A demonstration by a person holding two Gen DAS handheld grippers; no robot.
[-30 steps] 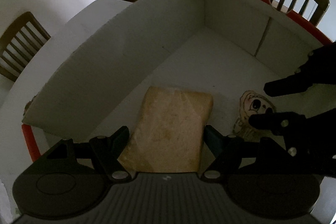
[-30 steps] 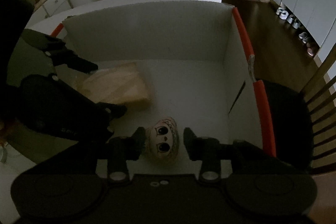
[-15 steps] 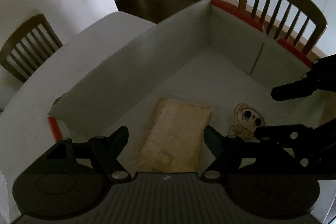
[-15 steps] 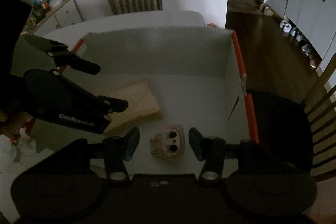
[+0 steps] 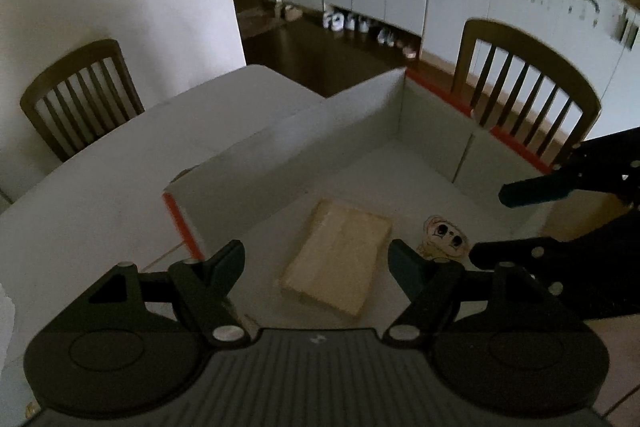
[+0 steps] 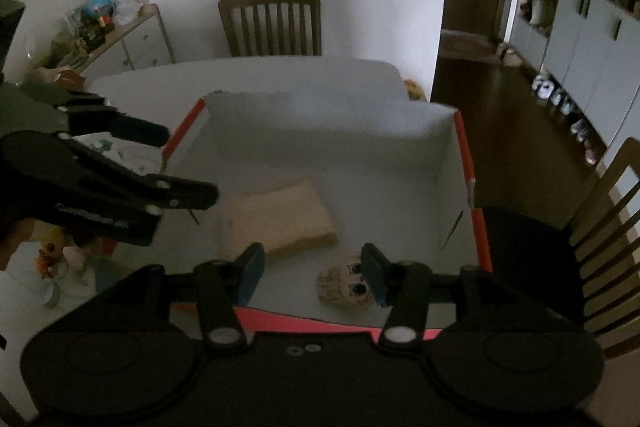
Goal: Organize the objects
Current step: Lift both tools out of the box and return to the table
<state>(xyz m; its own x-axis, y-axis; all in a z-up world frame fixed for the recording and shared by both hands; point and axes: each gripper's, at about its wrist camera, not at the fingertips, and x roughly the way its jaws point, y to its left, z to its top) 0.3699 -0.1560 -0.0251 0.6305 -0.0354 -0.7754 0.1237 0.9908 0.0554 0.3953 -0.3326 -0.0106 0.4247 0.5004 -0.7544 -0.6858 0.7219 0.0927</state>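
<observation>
White table, open red-rimmed box, both grippers above it, jaws apart, empty.
Left wrist: left gripper (image 5: pixel 316 263) over box (image 5: pixel 360 115) near end; tan packet (image 5: pixel 340 263) mid-floor, doll face (image 5: pixel 442 235) beside it; table (image 5: pixel 100 179), chairs, cabinets beyond.
Right wrist: right gripper (image 6: pixel 312 269) jaws just opening, nothing between; doll face (image 6: pixel 346 287) at near wall; far box floor bare.

Both wrist views look steeply down into white box (image 5: pixel 352 131) (image 6: pixel 320 123), from adjacent sides; share its floor.
</observation>
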